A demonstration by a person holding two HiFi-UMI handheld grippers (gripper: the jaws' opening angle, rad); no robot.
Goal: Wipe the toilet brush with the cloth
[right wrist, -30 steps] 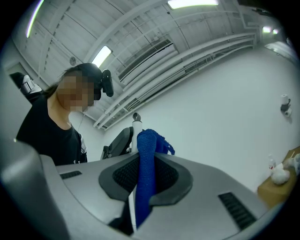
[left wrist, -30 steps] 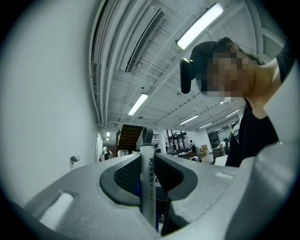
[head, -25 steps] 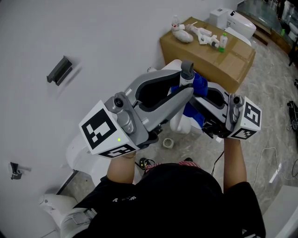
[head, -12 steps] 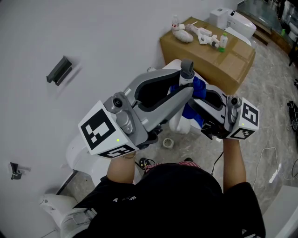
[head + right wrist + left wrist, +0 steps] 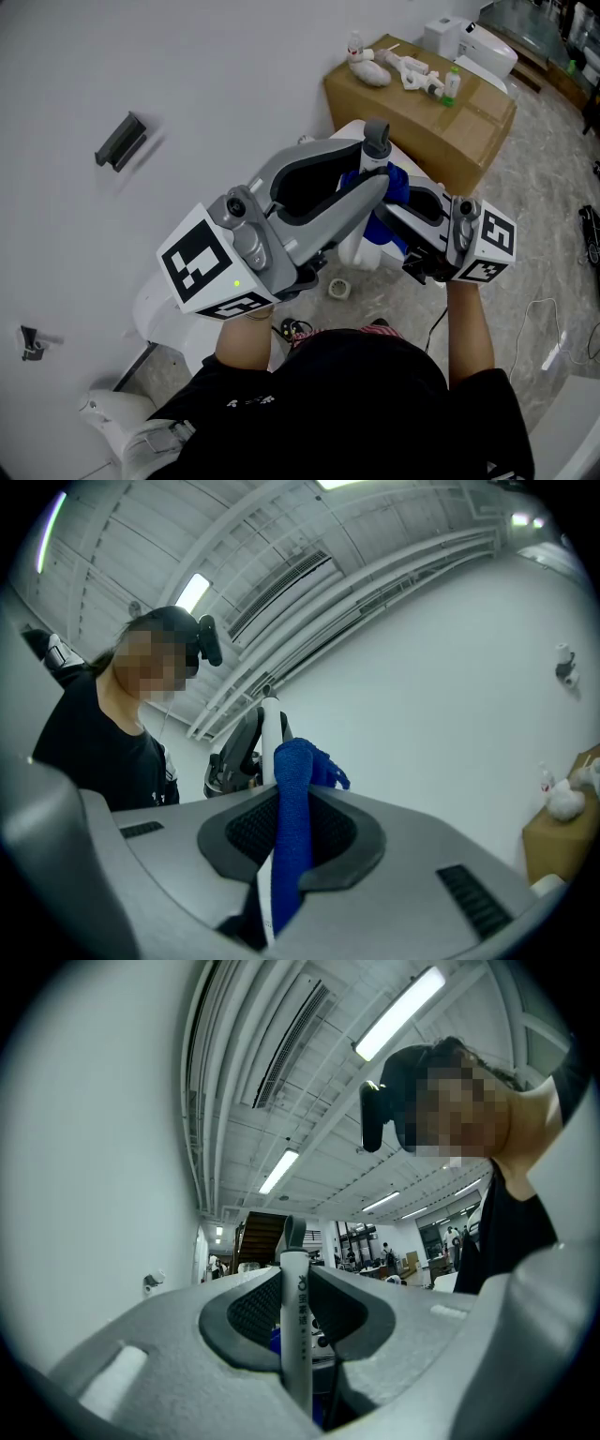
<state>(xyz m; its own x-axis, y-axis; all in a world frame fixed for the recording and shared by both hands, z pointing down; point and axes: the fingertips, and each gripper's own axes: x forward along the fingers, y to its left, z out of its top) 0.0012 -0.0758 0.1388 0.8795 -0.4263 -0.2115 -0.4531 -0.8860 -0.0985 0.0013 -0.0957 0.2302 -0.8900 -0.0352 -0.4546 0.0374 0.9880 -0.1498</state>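
Standing upright, the toilet brush (image 5: 296,1321) has its white handle pinched between the jaws of the left gripper (image 5: 298,1288). Its grey tip pokes up above them. In the head view that tip (image 5: 377,141) rises over the point where the two grippers meet, and the lower end of the brush is hidden behind them. The blue cloth (image 5: 292,827) lies against the handle. The right gripper (image 5: 291,832) has its jaws pressed together on the cloth, and a bunched end sticks out above the pads. From above, the cloth (image 5: 392,187) shows between the left gripper (image 5: 370,178) and the right gripper (image 5: 405,204), held up near the white wall (image 5: 187,66). A cardboard box (image 5: 427,117) with small bottles on top stands on the floor beyond.
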